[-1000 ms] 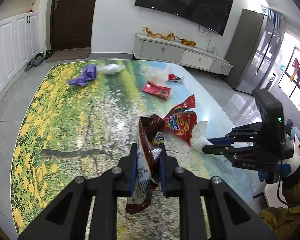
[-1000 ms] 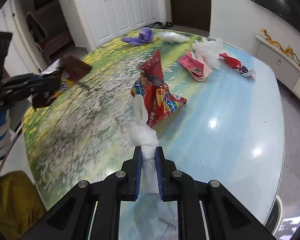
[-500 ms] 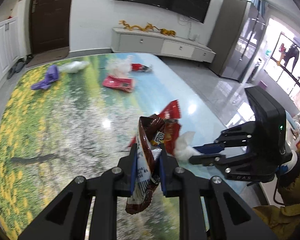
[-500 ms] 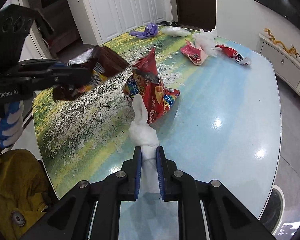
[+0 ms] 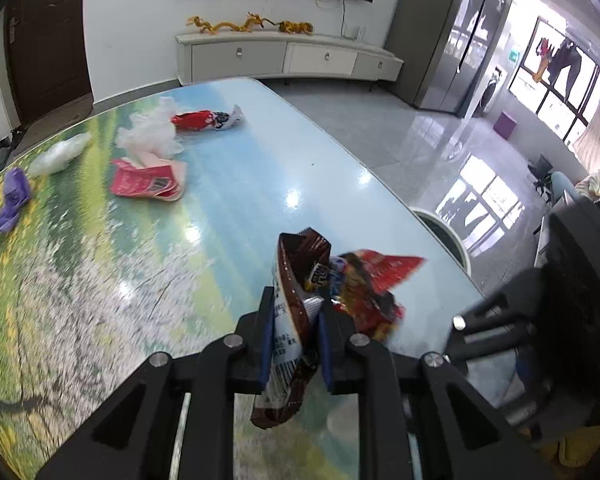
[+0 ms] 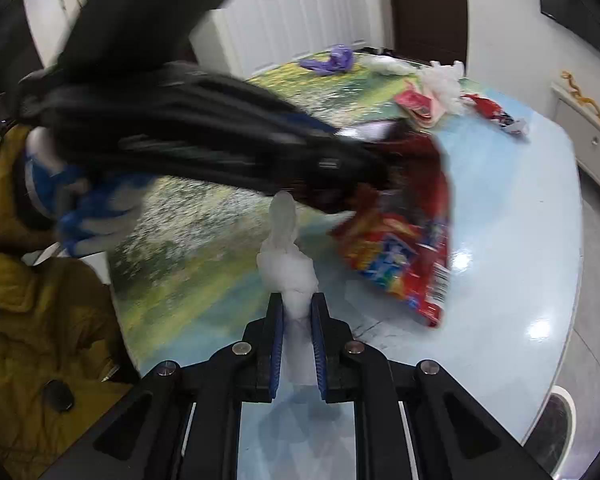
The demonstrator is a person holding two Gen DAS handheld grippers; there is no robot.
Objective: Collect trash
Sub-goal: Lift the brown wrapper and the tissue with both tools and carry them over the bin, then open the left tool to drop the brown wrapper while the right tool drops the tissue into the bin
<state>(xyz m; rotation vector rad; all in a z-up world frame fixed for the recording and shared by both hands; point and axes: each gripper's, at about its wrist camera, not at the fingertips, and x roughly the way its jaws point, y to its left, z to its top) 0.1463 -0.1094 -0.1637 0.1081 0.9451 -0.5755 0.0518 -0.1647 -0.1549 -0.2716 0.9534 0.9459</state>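
**Operator:** I start at the left: the purple scrap, the clear bag and the pink packet lie loose at the table's far end. Nearer, my left gripper has its jaws clamped on the brown wrapper.

**Spotter:** And the red snack bag?

**Operator:** It lies just beyond the wrapper, on the table. To the right, my right gripper is pinched tight on the white tissue.

**Spotter:** Advice?

**Operator:** I judge both grips must hold firm until I reach a bin; I see none here. The grippers are crowded, so I keep them from snagging.
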